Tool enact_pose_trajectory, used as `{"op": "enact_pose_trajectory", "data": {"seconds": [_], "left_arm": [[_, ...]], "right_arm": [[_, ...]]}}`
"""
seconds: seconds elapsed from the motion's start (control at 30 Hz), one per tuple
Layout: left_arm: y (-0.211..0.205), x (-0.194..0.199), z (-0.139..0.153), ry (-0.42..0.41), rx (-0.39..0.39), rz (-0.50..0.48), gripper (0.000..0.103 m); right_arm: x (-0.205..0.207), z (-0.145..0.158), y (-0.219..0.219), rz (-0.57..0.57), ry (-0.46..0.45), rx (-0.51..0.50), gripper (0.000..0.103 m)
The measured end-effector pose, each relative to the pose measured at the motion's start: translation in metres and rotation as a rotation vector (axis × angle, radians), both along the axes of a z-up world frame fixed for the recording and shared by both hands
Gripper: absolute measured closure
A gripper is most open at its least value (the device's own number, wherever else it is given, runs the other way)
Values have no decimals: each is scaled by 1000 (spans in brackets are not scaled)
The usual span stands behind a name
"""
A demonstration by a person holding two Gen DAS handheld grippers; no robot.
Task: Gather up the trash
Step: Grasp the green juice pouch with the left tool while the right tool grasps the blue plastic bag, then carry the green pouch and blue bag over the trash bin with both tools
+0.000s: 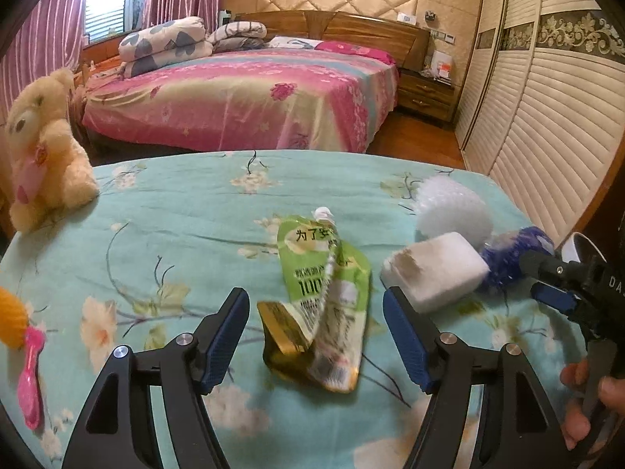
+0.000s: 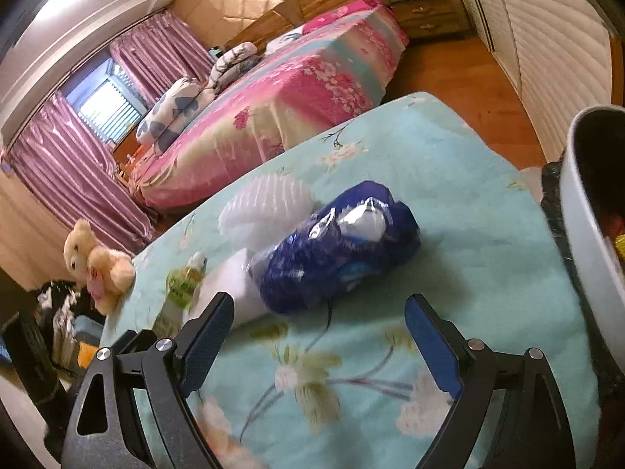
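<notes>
A crumpled green and gold drink pouch (image 1: 324, 301) lies on the teal flowered tablecloth (image 1: 175, 234), between the open fingers of my left gripper (image 1: 316, 312). A white foam block (image 1: 435, 269), a white foam net (image 1: 453, 207) and a crumpled blue wrapper (image 1: 515, 254) lie to its right. My right gripper (image 2: 318, 316) is open and empty, just short of the blue wrapper (image 2: 340, 246). It also shows at the right edge of the left wrist view (image 1: 547, 279). The pouch (image 2: 181, 281) and foam block (image 2: 230, 285) lie left of the wrapper.
A white bin (image 2: 586, 234) stands at the table's right edge with things inside. A cream teddy bear (image 1: 43, 148) sits at the far left of the table. A pink spoon (image 1: 31, 379) and an orange thing (image 1: 11, 316) lie at the near left. A bed stands behind.
</notes>
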State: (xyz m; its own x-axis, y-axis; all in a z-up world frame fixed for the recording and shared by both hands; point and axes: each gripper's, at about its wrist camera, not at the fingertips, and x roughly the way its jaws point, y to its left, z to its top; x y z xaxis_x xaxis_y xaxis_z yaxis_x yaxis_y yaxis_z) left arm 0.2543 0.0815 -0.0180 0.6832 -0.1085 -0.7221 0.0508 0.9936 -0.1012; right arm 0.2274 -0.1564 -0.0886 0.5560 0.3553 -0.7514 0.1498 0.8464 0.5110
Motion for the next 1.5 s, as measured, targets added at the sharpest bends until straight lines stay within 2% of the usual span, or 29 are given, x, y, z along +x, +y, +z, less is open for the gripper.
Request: {"op": "enact_pose_trajectory", "data": {"seconds": [0.13,0.23,0.27,0.33,0.43,0.47,0.53,0.83,1.17,1.5], "left_arm": [[3,22,-12,47,-25,-12,32],[1,31,-21,66,-7,-18,36],[0,33,-23,70,-1,-21,39],[-2,36,-29,84,2,-35,66],[-3,34,-27,62,2,-51,72],[-5,32,-26,48,19,-51,72],[-6,26,-23,24,31,-43,73],[-12,-16,-6,-36,-32,-65,73],[-45,-53,2,-47,-73,-201,73],[-71,-69,8,-41,-93,-310,73]], "right_arm": [[11,-7,-1,-20,21,13,12],[16,-8,-1,-26,11,-15,16],[16,-8,-1,-33,5,-23,18],[16,-9,-3,-47,-8,-33,27],[17,-10,-6,-38,-14,-37,39],[17,-9,-6,-30,-14,-36,41],[15,-8,-7,-15,-19,-23,56],[-13,6,-21,-8,-50,-16,58],[-56,22,-36,77,-66,-24,58],[-98,45,-70,25,-99,-68,57]]}}
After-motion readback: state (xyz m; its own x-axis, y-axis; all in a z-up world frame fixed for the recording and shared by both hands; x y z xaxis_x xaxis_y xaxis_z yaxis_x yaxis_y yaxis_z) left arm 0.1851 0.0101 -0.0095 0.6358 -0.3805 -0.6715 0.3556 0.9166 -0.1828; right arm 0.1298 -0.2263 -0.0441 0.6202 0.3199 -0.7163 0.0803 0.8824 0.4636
